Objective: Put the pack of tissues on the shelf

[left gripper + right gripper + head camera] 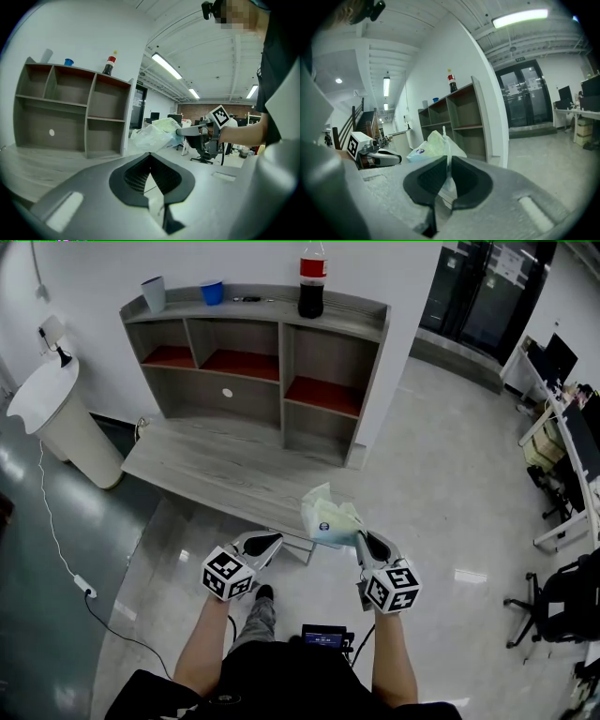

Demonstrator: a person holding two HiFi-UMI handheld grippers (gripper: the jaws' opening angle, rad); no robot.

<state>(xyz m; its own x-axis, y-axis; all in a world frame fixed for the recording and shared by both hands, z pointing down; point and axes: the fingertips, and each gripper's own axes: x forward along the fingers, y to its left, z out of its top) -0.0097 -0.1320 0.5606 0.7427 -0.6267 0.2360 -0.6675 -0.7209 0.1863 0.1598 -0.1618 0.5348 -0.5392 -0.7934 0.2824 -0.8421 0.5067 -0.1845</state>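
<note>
With the right gripper point(362, 539) clamped only on its thin wrapper edge, the pack of tissues point(330, 518) could slip free before reaching the shelf point(280, 381) at 11 o'clock.

Crinkly glossy plastic tissue pack point(330, 518); matt wood-grain shelf point(281, 371)

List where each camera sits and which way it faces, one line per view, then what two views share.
Head view: on the person's head, looking steeply down at the shelf unit; both forearms, the left gripper and right gripper show.
Left gripper view: on the left gripper, facing the shelf unit along its shut jaws; the right gripper shows.
Right gripper view: on the right gripper, facing the shelf unit along jaws shut on the pack of tissues.
Shared: both gripper views show the cola bottle.
</note>
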